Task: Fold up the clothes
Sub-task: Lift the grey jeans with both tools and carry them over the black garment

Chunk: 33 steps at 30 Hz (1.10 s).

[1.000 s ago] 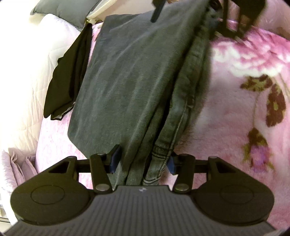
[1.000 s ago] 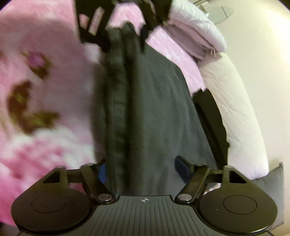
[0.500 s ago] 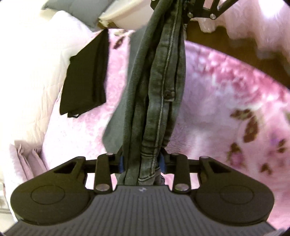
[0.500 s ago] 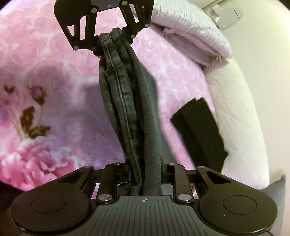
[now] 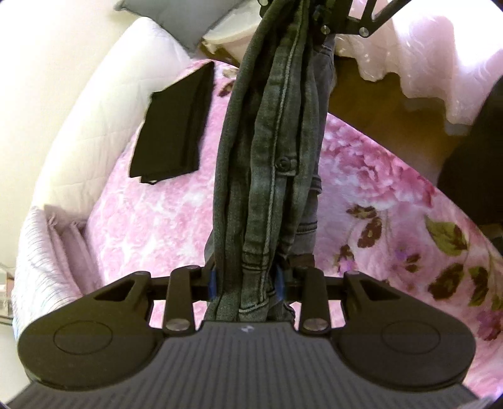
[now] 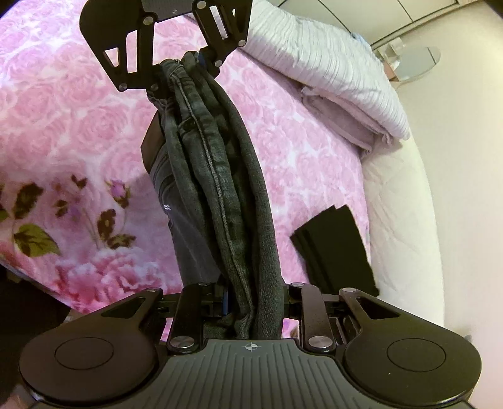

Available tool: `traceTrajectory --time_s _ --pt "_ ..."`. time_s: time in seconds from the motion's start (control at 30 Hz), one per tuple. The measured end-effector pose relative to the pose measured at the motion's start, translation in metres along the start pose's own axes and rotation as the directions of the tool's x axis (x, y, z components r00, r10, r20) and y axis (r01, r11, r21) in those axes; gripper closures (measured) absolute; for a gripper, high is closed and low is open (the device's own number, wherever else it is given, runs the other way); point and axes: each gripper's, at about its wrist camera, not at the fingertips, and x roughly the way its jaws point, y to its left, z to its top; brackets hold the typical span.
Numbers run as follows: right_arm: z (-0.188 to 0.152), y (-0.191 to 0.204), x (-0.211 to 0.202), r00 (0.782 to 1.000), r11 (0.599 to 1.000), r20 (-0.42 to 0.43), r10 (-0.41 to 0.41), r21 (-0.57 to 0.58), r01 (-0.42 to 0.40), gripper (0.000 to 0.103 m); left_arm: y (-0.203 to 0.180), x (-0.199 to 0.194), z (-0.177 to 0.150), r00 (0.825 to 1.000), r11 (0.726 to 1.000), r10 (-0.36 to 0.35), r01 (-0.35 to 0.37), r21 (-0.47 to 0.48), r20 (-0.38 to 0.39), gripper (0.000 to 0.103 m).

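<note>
Dark grey jeans [image 5: 270,151] hang bunched and stretched between my two grippers, lifted above the pink floral blanket [image 5: 377,195]. My left gripper [image 5: 246,281] is shut on one end of the jeans. My right gripper [image 6: 254,300] is shut on the other end of the jeans [image 6: 220,188]. Each gripper shows at the top of the other's view: the right gripper [image 5: 317,14] in the left wrist view, the left gripper [image 6: 179,67] in the right wrist view. The rest of the jeans droops below the taut edge.
A folded black garment [image 5: 174,126] lies on the blanket near the white padded bed edge [image 5: 94,103]; it also shows in the right wrist view [image 6: 336,248]. Folded lilac bedding [image 6: 333,81] lies by the bed edge. Wooden floor [image 5: 386,103] lies beyond the blanket.
Both grippers closed on the jeans and lifted them off the blanket. The flat jeans are now bunched into a hanging band, higher above the bed than half a second ago.
</note>
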Motion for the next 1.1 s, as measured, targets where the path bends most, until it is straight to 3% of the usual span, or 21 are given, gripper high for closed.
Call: traceTrajectory --time_s 0.3,0.5,0.77,0.9,1.0,1.07,1.1 --pt "-0.012 -0.057 -0.013 0.997 0.997 0.048 -0.061 -0.035 0.062 0.08 0.044 -0.008 0.035 0.995 0.993 0.104 -0.103 -0.054 0.005 0.074" --pt "-0.048 -0.137 0.021 0.99 0.991 0.097 -0.107 -0.074 0.114 0.08 0.096 0.042 0.07 0.987 0.983 0.161 -0.162 -0.083 -0.019 0.073" --pt "-0.121 -0.306 0.142 0.977 0.977 0.193 -0.093 -0.17 0.126 0.08 0.195 0.153 0.111 0.966 0.948 0.187 -0.225 -0.224 -0.178 0.073" --pt "-0.149 -0.373 0.201 0.952 0.956 0.264 -0.153 -0.205 0.21 0.079 0.227 0.209 0.128 0.936 0.918 0.263 -0.317 -0.237 -0.234 0.073" --pt "-0.178 -0.373 0.252 0.933 0.948 0.303 -0.192 -0.189 0.257 0.077 0.216 0.267 0.127 0.926 0.912 0.261 -0.329 -0.244 -0.274 0.074" --pt "-0.196 -0.358 0.294 0.934 0.95 0.308 -0.183 -0.189 0.249 0.075 0.187 0.312 0.117 0.931 0.932 0.193 -0.273 -0.24 -0.308 0.072" --pt "-0.206 -0.346 0.319 0.949 0.956 0.282 -0.144 -0.209 0.208 0.075 0.169 0.334 0.112 0.938 0.945 0.143 -0.224 -0.237 -0.317 0.068"
